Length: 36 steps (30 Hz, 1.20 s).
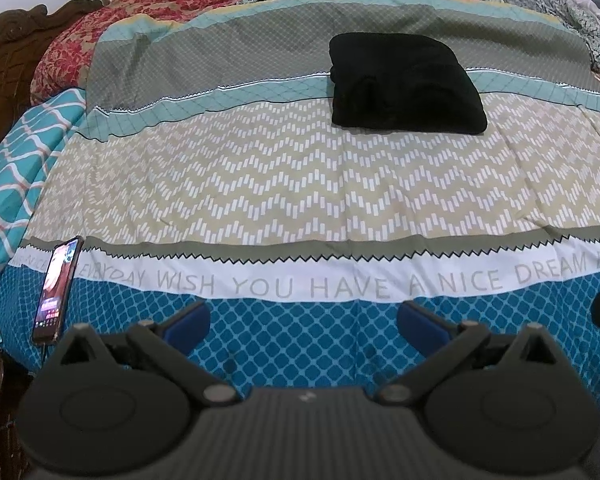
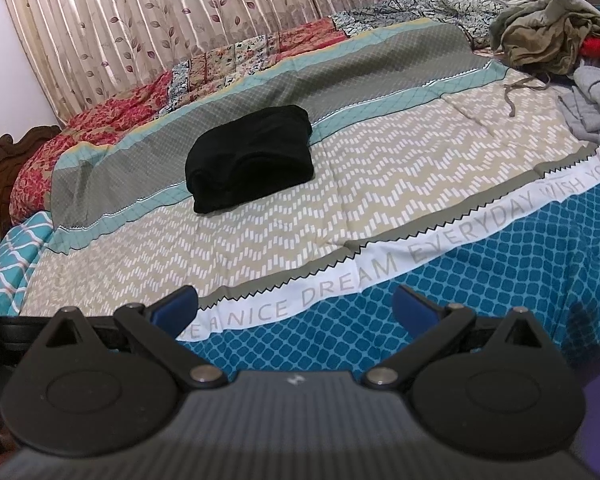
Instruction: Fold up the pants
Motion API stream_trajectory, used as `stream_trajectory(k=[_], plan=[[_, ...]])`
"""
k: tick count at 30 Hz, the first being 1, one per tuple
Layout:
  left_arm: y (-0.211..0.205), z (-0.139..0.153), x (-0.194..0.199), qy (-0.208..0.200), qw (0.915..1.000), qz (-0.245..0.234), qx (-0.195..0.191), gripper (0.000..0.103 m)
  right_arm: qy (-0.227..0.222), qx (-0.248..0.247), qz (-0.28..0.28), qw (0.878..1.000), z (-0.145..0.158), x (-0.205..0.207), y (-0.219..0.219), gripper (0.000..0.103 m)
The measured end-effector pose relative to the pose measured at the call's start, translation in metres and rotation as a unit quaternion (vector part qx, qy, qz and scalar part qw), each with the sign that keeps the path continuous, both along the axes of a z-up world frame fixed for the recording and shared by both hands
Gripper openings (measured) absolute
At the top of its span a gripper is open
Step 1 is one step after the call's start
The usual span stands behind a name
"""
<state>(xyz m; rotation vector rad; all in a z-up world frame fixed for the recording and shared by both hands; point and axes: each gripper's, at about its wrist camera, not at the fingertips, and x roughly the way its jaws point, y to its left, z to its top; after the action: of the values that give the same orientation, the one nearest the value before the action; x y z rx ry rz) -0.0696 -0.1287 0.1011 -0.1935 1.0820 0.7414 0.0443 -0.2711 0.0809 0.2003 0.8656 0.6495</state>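
The black pants (image 1: 406, 84) lie folded into a compact bundle on the patterned bedspread (image 1: 260, 184), straddling the grey band and the beige zigzag band, well apart from both grippers. The left gripper (image 1: 303, 320) hovers over the blue lattice edge of the bedspread with its blue-padded fingers (image 1: 188, 322) spread wide and nothing between them. The right gripper (image 2: 296, 304) hangs likewise above the lettered white stripe, jaws wide apart and empty. A lit phone (image 1: 58, 290) rests at the bed's left edge; a pile of loose clothes (image 2: 560, 40) sits at the far right
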Motion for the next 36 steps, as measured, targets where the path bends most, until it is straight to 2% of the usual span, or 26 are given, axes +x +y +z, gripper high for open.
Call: stream_trajectory(k=[36], plan=[[-0.0013,-0.0083,-0.0031,0.014,0.9998,0.000,-0.011,0.103,-0.007,0.008,-0.015,1.000,0.0017,-0.0002,-0.0069,0.103]])
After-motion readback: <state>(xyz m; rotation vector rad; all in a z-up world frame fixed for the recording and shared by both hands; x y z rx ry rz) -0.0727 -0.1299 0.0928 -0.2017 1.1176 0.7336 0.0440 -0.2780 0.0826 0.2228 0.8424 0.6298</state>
